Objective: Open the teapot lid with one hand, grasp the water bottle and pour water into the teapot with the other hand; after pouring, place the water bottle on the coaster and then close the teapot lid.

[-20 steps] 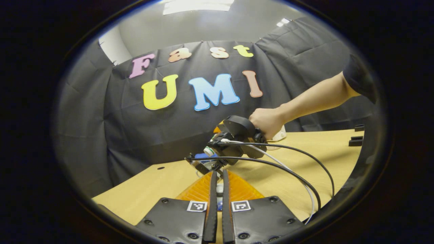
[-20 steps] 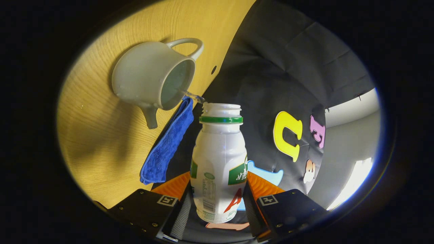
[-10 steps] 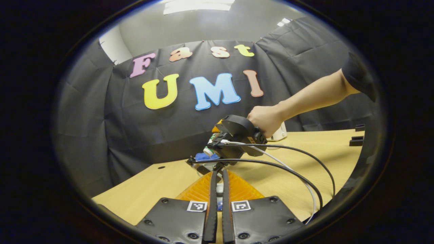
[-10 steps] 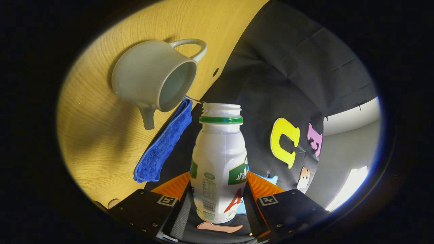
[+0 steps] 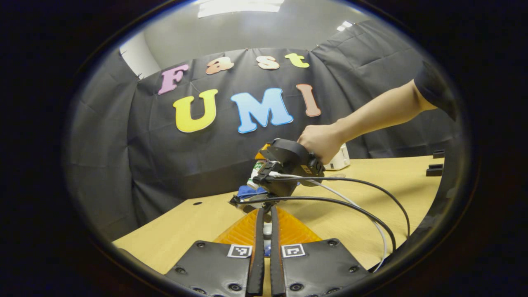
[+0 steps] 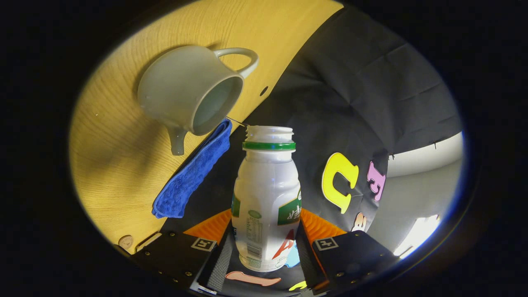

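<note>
Bottle (image 6: 266,198) sits centre-bottom of the right gripper view, clamped at its lower body by the right gripper (image 6: 266,251) — both fingers pressed on the sides, cap off, green ring under the open mouth. It is tipped toward the teapot (image 6: 187,93) at upper left of that frame; a thin thread of water runs from the mouth to the pot's open rim, so my read is the pour is tailing off. Blue cloth (image 6: 192,175) lies just beside the pot on the wooden table (image 6: 111,173). A small round thing at lower left might be the coaster, cannot tell.

Left gripper (image 5: 264,247), bottom centre of the left gripper view, has fingers nearly together with something small and pale between them — probably the lid, but too hidden to say. A hand (image 5: 319,142) holds the other gripper mid-frame.

Handling guess: thin plastic bottle, light now, slightly squashy and likely wet — hold low on the body, no hard squeeze. Teapot looks ceramic, fragile, rim chips easily.
</note>
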